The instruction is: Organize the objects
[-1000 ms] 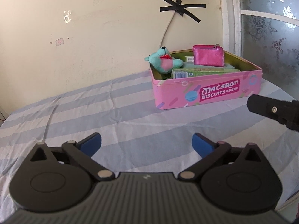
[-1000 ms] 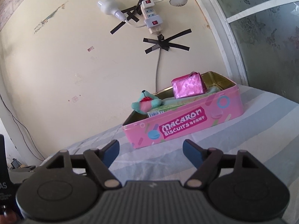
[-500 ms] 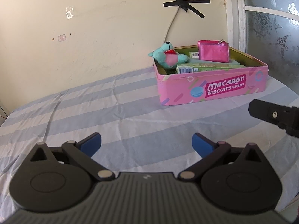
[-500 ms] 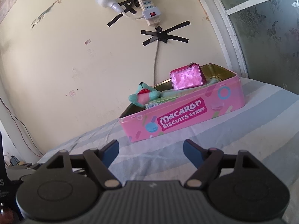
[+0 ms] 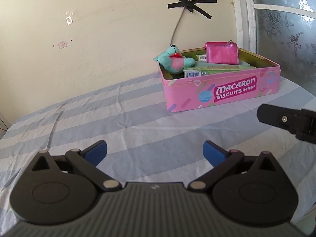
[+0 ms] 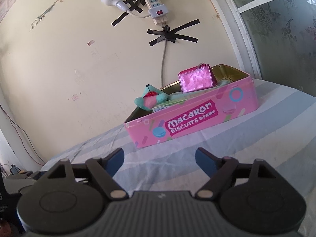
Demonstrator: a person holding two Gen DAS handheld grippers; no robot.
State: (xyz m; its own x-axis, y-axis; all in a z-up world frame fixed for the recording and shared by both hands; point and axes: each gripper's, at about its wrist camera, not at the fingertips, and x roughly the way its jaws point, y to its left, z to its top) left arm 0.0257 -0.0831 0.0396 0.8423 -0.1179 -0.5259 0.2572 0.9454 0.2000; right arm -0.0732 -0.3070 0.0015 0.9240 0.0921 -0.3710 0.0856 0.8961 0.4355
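Observation:
A pink Macaron Biscuits tin [image 5: 227,92] [image 6: 197,120] stands open on the striped cloth near the wall. Inside it lie a teal plush toy [image 5: 173,61] [image 6: 150,99], a shiny pink pouch [image 5: 221,53] [image 6: 197,79] leaning upright and green boxes [image 5: 215,71]. My left gripper [image 5: 155,152] hangs open over the cloth, well short of the tin, with nothing between its fingers. My right gripper [image 6: 159,159] is also short of the tin; its jaws are opening and hold nothing. A black part of the right gripper shows at the right edge of the left wrist view.
The blue and white striped cloth [image 5: 118,118] covers the surface up to a cream wall. A grey cable [image 6: 163,63] runs down from a taped power strip [image 6: 156,6] behind the tin. A frosted patterned window [image 5: 286,29] stands to the right.
In the left wrist view the tin sits slightly further right. In the right wrist view the tin has slid a little lower and left. Both grippers stay wide and empty.

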